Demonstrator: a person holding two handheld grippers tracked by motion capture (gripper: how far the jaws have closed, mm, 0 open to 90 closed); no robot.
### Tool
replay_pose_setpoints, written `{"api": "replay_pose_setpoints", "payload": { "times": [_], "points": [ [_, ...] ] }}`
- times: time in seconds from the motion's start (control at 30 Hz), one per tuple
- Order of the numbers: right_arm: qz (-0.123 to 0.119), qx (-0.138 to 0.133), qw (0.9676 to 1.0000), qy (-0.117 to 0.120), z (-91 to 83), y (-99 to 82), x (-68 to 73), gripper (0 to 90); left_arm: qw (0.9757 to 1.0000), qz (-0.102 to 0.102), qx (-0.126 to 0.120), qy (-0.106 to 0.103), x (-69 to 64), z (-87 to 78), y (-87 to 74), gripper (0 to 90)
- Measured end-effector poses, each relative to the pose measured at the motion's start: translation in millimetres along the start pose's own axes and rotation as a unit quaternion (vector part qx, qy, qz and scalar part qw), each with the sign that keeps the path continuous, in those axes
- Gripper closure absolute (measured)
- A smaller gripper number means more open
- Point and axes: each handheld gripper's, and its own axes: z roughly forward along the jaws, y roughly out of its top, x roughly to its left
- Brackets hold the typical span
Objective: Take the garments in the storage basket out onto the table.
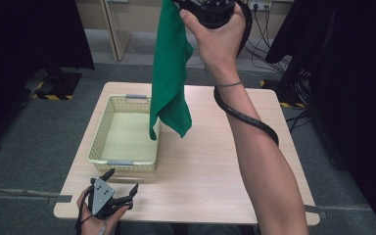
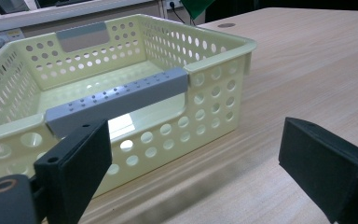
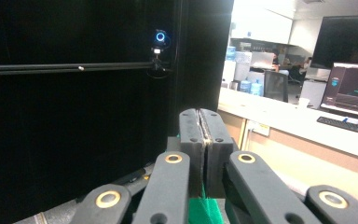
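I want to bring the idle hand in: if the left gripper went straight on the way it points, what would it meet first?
Probably the near wall of the pale yellow perforated plastic basket, under its grey handle strip; the open left gripper points slightly right of it, so depth is uncertain.

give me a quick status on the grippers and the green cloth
Right gripper shut on green cloth, held high over basket. Left gripper open, near basket's front. Nothing in the way.

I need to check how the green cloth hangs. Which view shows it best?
The high view: the green cloth hangs full length from the right gripper above the basket. The other views catch small green scraps.
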Motion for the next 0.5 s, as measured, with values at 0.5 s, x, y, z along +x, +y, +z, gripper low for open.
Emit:
{"api": "replay_pose_setpoints", "payload": {
  "times": [0.5],
  "points": [
    [0.003,0.0,1.0,-0.006,-7.2,-7.3,-6.6,88.9,1.0,0.001,0.001,0.001,-0.3,0.0,0.1,8.5]
  ]
}}
